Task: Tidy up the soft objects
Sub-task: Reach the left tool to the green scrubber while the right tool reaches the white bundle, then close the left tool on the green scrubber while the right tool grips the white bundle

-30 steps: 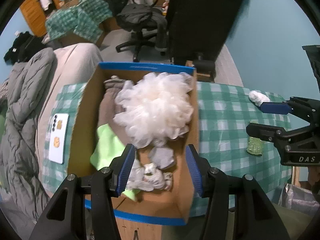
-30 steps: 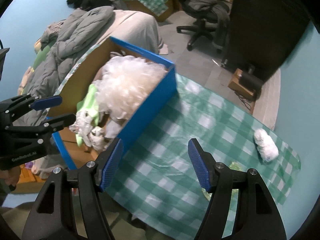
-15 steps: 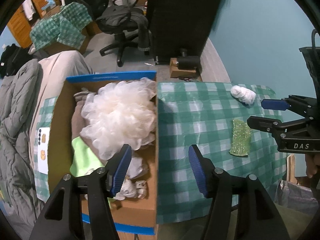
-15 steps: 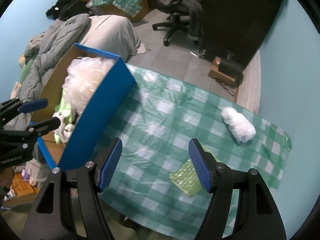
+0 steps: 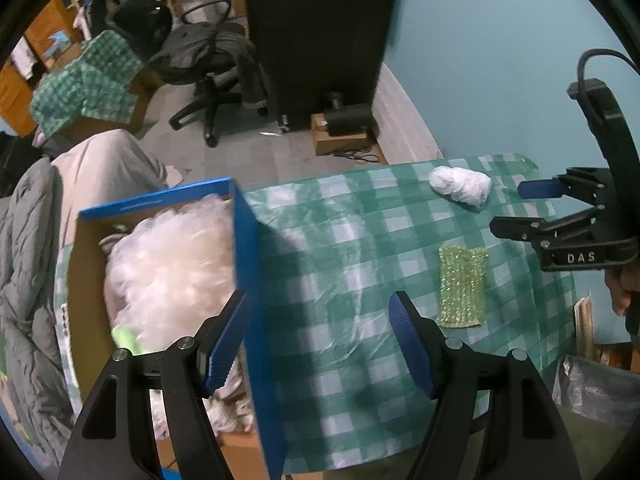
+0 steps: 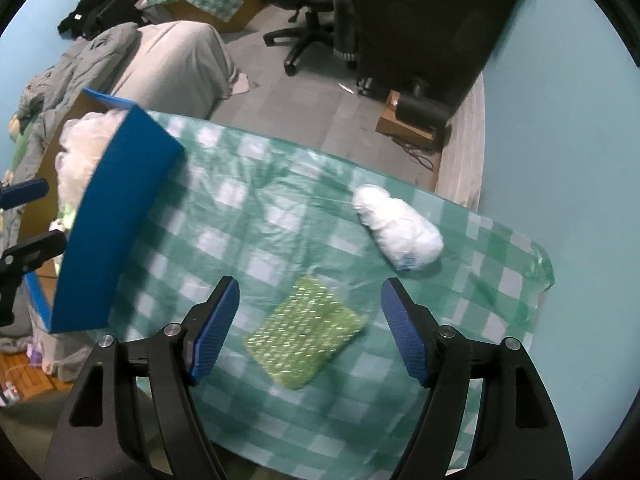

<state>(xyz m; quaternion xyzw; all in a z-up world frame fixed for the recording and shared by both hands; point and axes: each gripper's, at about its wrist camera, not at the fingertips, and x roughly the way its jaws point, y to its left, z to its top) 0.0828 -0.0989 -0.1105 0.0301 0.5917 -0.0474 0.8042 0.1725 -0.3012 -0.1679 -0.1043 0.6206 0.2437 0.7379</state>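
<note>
A blue cardboard box (image 5: pixel 248 280) holds a white mesh pouf (image 5: pixel 168 264) and other soft things; it also shows in the right wrist view (image 6: pixel 116 220). On the green checked tablecloth (image 6: pixel 248 216) lie a green sparkly sponge (image 6: pixel 306 342) and a white wrapped bundle (image 6: pixel 398 232). The sponge (image 5: pixel 462 286) and the bundle (image 5: pixel 460 186) also show in the left wrist view. My right gripper (image 6: pixel 310 332) is open and empty above the sponge. My left gripper (image 5: pixel 320 340) is open and empty above the box's right wall and the cloth.
A grey quilt (image 5: pixel 28 264) lies left of the box. An office chair (image 5: pixel 212 76) and a black cabinet (image 5: pixel 320 32) stand on the floor beyond the table. A teal wall (image 6: pixel 560 100) runs along the right side.
Both grippers have swung right, away from the box and over the tablecloth. The sponge now lies between the right gripper's fingers in view. Both stay open.
</note>
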